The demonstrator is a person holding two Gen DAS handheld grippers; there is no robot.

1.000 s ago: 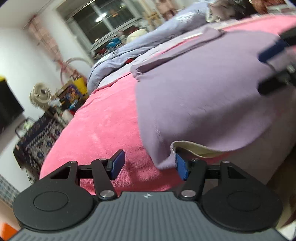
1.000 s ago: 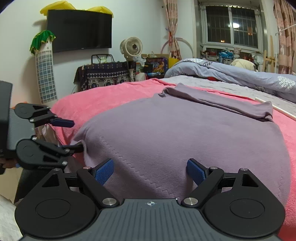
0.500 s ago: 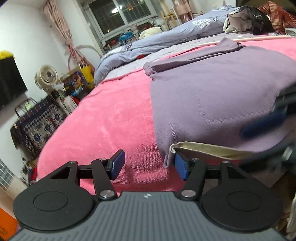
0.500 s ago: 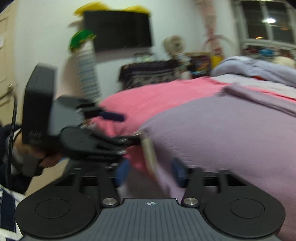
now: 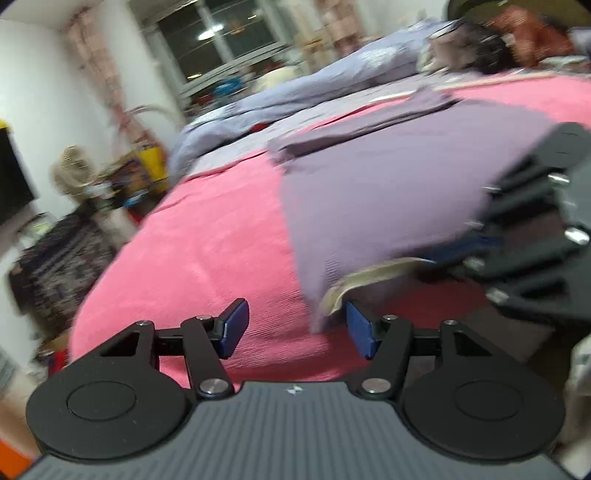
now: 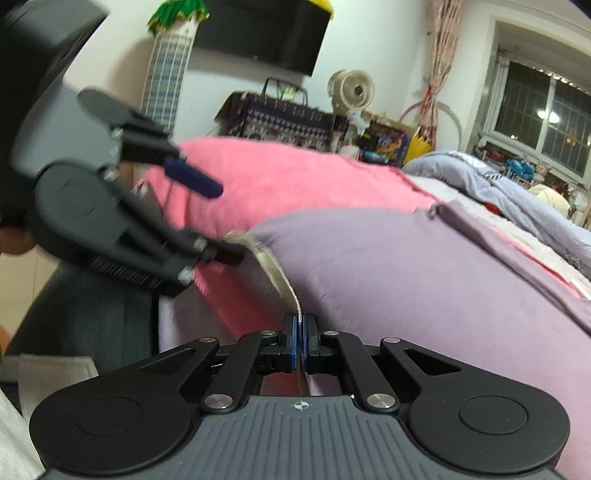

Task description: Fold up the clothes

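Observation:
A purple garment (image 5: 388,184) lies spread on the pink bedspread (image 5: 221,240), its near hem turned up to show a cream inner edge (image 5: 369,273). My left gripper (image 5: 297,330) is open, and the hem corner sits just in front of its right fingertip. My right gripper (image 5: 458,251) shows blurred at the right, at the same hem. In the right wrist view my right gripper (image 6: 300,343) is shut on the cream hem of the garment (image 6: 424,277). The left gripper (image 6: 229,221) stands open further left, its lower finger (image 6: 229,253) at the hem corner.
A blue-grey duvet (image 6: 517,192) is piled at the far side of the bed. Beyond the pink bedspread (image 6: 295,173) stand a fan (image 6: 351,90), a patterned cloth-covered stand (image 6: 280,122) and a wall TV (image 6: 266,33). The bed edge drops to the floor just below the grippers.
My right gripper swung left along the near hem, went from open to shut, and now grips the cream edge. The left gripper stayed open at the hem corner.

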